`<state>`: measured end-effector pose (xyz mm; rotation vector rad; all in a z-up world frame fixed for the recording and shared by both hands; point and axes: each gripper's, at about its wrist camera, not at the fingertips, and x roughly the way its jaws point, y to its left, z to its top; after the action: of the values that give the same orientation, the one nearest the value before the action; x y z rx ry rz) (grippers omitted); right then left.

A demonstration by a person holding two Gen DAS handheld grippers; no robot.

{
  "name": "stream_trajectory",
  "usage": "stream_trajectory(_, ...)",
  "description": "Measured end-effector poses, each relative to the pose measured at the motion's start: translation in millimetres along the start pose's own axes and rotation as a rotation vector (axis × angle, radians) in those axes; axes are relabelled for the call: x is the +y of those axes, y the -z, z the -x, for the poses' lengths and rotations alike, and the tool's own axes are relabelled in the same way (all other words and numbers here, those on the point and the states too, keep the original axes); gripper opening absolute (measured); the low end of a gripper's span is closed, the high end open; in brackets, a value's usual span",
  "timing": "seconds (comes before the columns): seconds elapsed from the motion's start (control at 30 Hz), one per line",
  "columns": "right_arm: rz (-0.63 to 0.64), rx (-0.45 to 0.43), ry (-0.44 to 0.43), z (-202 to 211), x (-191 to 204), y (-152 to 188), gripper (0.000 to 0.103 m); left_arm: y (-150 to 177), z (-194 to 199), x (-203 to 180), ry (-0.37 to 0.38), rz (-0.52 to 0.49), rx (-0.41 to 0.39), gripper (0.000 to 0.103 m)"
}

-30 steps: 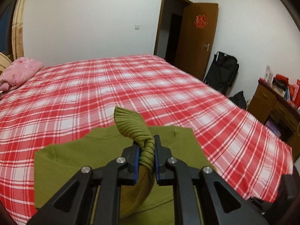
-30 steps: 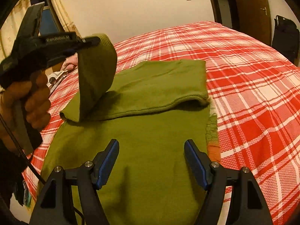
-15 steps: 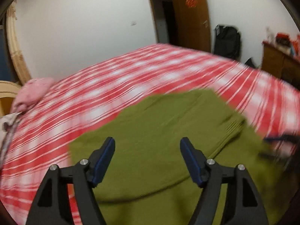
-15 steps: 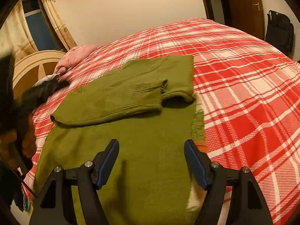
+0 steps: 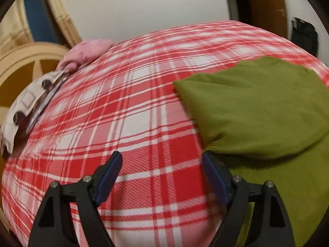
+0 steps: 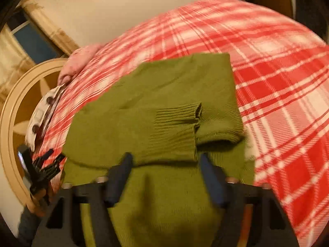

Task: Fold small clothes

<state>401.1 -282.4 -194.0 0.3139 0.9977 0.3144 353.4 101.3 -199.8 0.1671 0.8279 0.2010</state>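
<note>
While the green sweater (image 6: 164, 107) lay at the bed's (image 5: 123, 107) near edge, sleeve folded across, the left claw (image 5: 162, 177) was spreading, empty, and the right claw (image 6: 164, 177) was closing above it, gripping nothing yet.

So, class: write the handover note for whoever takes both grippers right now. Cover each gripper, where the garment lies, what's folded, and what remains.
Left gripper: jaws opening, nothing between them, over bare plaid bedspread just left of the sweater.
Right gripper: jaws closing above the sweater's lower body, pads not yet pressing on cloth.
Green sweater: lies flat on the bed, both sleeves folded across the chest, ribbed cuff on top.
Done: sleeves folded in.
Left: probably fold the body over and smooth it.
</note>
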Motion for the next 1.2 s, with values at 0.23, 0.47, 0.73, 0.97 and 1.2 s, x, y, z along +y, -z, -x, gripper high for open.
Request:
stream_trajectory(0.23, 0.008, -0.057, 0.039, 5.2, 0.1, -3.8, 0.008, 9.0, -9.2, 20.1, 0.042, 0.089, 0.056, 0.09)
stream_trajectory(0.47, 0.088, -0.027, 0.135, 1.5, 3.0, 6.0, 0.007, 18.0, -12.9, 48.7, 0.034, 0.264, 0.089, 0.091)
stream_trajectory(0.73, 0.214, -0.093, 0.171, 19.1, 29.9, -0.3, 0.068, 22.2, 20.4, 10.2, 0.04, 0.097, -0.005, 0.099)
stream_trajectory(0.97, 0.246, -0.058, 0.254, -26.3, 40.1, -44.8, 0.068, 1.8, 0.5, -1.1, -0.027, 0.036, 0.031, 0.103)
stream_trajectory(1.2, 0.247, -0.009, 0.317, -52.8, 25.0, -51.1, 0.065, 7.4, -7.5, 15.5, -0.053, 0.126, 0.056, 0.103)
